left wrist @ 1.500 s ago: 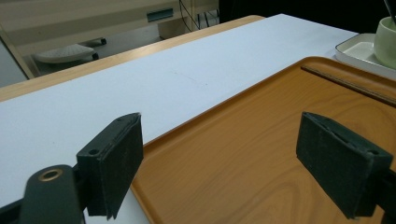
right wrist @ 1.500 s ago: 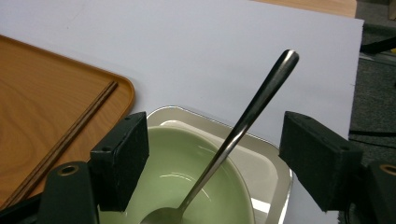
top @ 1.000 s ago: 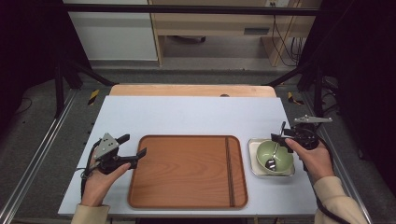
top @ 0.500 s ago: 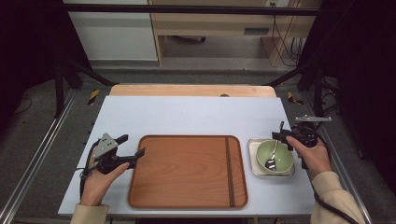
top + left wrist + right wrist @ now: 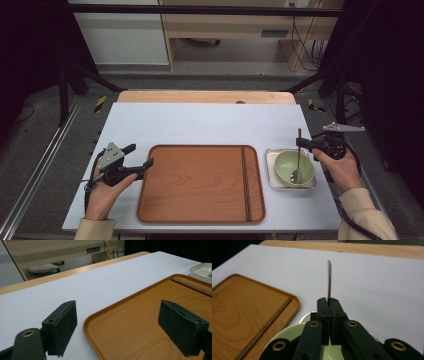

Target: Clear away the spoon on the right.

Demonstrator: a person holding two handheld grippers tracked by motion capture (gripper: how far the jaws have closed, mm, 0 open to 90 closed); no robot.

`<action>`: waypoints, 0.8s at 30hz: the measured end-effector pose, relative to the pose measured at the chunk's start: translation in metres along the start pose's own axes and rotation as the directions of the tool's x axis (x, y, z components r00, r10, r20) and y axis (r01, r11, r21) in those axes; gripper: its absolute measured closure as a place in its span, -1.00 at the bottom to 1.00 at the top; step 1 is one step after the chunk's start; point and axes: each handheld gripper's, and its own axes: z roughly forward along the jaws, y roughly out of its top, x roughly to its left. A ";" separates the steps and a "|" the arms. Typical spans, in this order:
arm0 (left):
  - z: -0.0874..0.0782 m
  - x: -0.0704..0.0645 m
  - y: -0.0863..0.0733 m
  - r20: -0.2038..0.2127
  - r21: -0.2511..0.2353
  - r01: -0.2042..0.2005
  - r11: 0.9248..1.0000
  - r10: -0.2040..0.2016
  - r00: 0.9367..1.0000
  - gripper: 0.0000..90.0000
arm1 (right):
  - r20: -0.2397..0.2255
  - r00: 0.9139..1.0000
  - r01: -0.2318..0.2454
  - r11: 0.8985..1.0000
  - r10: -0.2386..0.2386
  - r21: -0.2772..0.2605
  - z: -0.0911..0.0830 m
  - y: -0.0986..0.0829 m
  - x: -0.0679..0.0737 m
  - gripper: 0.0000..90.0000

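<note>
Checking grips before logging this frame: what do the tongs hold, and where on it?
The right tongs clamp the spoon on its handle; the left tongs are open, holding nothing.

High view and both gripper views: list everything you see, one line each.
table: one, white top with a wooden far edge, centre
tray: one, brown wood, near middle of the table
chopsticks: dark, lying along the tray's right side; count unclear
dish: one, white, square, right of the tray
bowl: one, pale green, in the dish
spoon: one, metal, scoop in the bowl, handle clamped
left gripper: black, open, at the tray's left edge
right gripper: black, shut on the spoon handle
</note>
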 end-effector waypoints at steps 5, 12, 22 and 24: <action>-0.003 0.002 0.002 -0.032 -0.017 0.005 1.000 -0.006 0.999 -0.63 | 0.016 0.998 0.066 0.997 -0.065 -0.039 -0.012 0.005 0.012 1.00; -0.010 0.009 0.001 -0.065 -0.047 0.033 0.998 -0.036 0.997 -0.62 | 0.091 0.986 0.149 0.977 -0.136 -0.152 -0.034 0.024 0.034 1.00; -0.012 0.012 0.001 -0.056 -0.064 0.052 0.997 -0.056 0.997 -0.65 | 0.079 0.974 0.226 0.934 -0.213 -0.278 -0.052 0.069 0.081 1.00; -0.012 0.012 0.001 -0.054 -0.066 0.054 0.996 -0.058 0.997 -0.66 | 0.061 0.971 0.238 0.930 -0.230 -0.279 -0.048 0.075 0.093 1.00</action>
